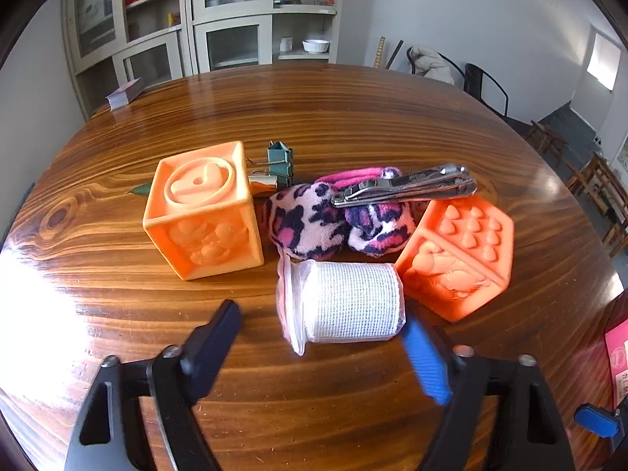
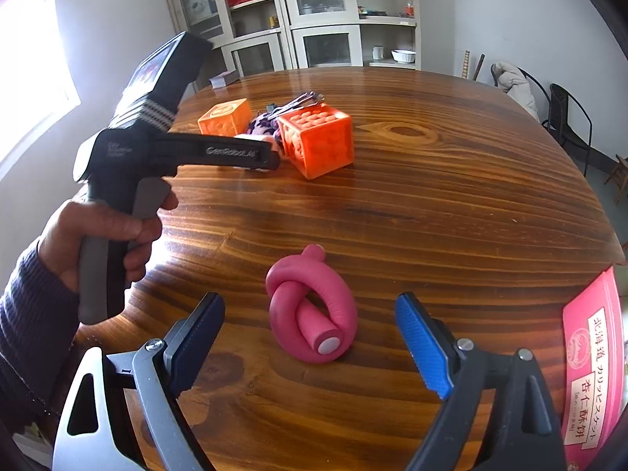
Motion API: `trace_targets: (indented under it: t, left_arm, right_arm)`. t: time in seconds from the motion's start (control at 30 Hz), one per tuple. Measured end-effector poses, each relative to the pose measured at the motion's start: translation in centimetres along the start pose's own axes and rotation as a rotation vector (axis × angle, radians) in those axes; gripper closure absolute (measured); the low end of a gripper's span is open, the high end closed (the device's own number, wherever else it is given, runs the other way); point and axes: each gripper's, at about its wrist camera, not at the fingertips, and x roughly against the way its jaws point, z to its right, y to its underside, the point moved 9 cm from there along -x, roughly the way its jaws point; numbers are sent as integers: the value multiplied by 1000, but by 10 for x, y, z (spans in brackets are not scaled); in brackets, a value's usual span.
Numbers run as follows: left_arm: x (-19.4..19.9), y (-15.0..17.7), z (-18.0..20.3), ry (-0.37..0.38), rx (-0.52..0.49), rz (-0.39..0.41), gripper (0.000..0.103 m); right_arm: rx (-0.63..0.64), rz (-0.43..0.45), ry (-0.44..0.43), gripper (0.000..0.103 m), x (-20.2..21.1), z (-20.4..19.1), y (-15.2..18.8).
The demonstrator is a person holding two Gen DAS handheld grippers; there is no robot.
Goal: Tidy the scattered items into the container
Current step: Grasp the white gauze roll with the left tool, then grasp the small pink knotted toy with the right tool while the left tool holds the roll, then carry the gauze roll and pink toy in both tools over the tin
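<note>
Lining up 2 pickups on the counter

I'm bringing the left gripper onto the bagged gauze roll at 12 o'clock, its fingers released and straddling it, so a squeeze should catch its ends. I'm holding the right gripper, fingers spread and grasping nothing, astride the knotted pink tube. The pink box is waiting at 3 o'clock, probably the container.

Bright daylight from a window blows out into white glare on the glossy table (the fingertips blurred), with fisheye bending and dark corners.
</note>
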Motion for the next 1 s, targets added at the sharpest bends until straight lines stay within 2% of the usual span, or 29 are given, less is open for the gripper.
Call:
trace_targets:
  t: [0.03,0.1,0.17,0.23,0.3,0.53,0.77,0.83,1.0]
  left_arm:
    - [2,0,1,-7,-14,3,56]
    - [3,1,2,25,0,-1,59]
    - [6,2,1,29,10,-5,59]
    - [11,2,-1,4,8,7,59]
    - [19,2,0,5,2,21,59]
    - [44,-3,11,40,-2,61,59]
    - [53,-5,9,41,10,74,59]
    - [57,-3,8,40,15,77,59]
    - [62,1,8,46,18,81,59]
  right_arm:
    - [4,1,2,12,0,-1,0]
    - [10,8,3,13,1,-1,0]
    - [14,11,8,21,1,-1,0]
    - [12,-1,13,35,-1,0,2]
    - [6,-17,15,43,-5,2,4]
    - [23,-7,59,44,-4,5,4]
    - [11,-20,50,44,-7,7,5]
    - [17,-15,46,53,-7,6,4]
    - [7,20,52,53,-1,8,2]
